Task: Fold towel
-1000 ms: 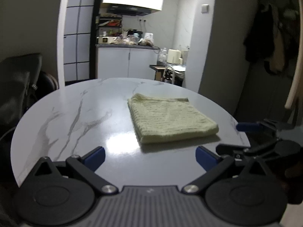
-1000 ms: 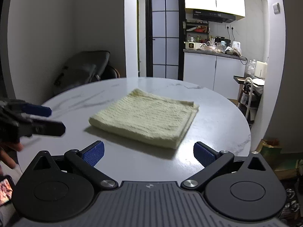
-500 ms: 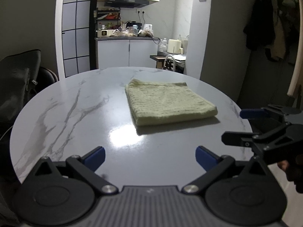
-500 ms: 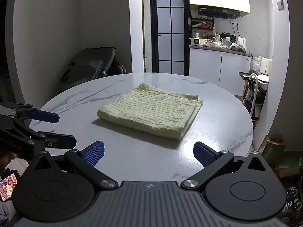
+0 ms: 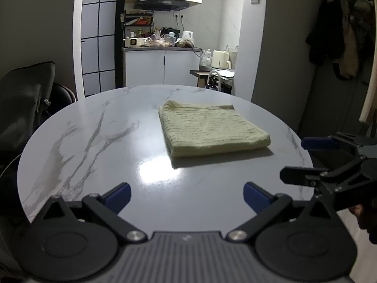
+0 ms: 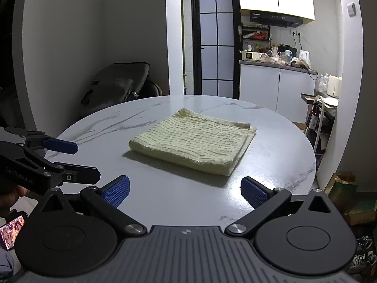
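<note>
I've pulled both grippers back from the towel (image 5: 212, 129) over the last second, so it sits smaller and farther ahead now. It lies folded into a neat square on the marble table (image 5: 94, 141), toward the far right part of the top. My left gripper (image 5: 186, 195) hangs near the table's near edge, jaws wide apart, empty. My right gripper (image 6: 185, 189) hangs there too, jaws spread, gripping nothing, well short of the towel.

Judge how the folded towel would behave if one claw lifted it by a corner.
The towel is soft layered cloth, so it would probably sag and unfold. It looks light. On the glossy marble table it would likely slide when pushed.
</note>
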Tool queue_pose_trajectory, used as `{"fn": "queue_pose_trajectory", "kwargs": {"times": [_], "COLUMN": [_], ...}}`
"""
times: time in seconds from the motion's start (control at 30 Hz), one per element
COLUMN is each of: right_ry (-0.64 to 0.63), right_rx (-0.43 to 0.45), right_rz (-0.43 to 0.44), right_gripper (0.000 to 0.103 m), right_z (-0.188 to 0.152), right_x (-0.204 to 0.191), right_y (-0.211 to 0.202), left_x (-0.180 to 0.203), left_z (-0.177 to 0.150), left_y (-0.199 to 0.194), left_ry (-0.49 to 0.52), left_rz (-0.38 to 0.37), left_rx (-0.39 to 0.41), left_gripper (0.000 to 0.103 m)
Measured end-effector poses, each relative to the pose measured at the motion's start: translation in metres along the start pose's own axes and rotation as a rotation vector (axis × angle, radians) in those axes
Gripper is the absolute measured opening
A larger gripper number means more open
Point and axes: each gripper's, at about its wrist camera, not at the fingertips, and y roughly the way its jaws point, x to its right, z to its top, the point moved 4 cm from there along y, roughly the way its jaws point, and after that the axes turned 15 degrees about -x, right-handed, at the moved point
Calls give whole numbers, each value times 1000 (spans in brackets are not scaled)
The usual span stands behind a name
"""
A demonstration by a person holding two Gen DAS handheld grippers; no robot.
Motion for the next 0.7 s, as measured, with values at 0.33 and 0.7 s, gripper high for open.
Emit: {"fn": "queue_pose_trajectory", "kwargs": {"times": [0.33, 0.7], "right_ry": [-21, -14], "right_rx": [-25, -66], "right_rz": [21, 21], "right_gripper": [103, 103], "right_z": [-1, 2], "right_x": [-5, -2], "right_y": [6, 6], "left_x": [2, 6], "left_z": [0, 5], "left_y": [0, 3], "left_ry": [1, -11], "left_rz": [-4, -62], "left_rx": [-2, -21], "left_gripper": [103, 103]}}
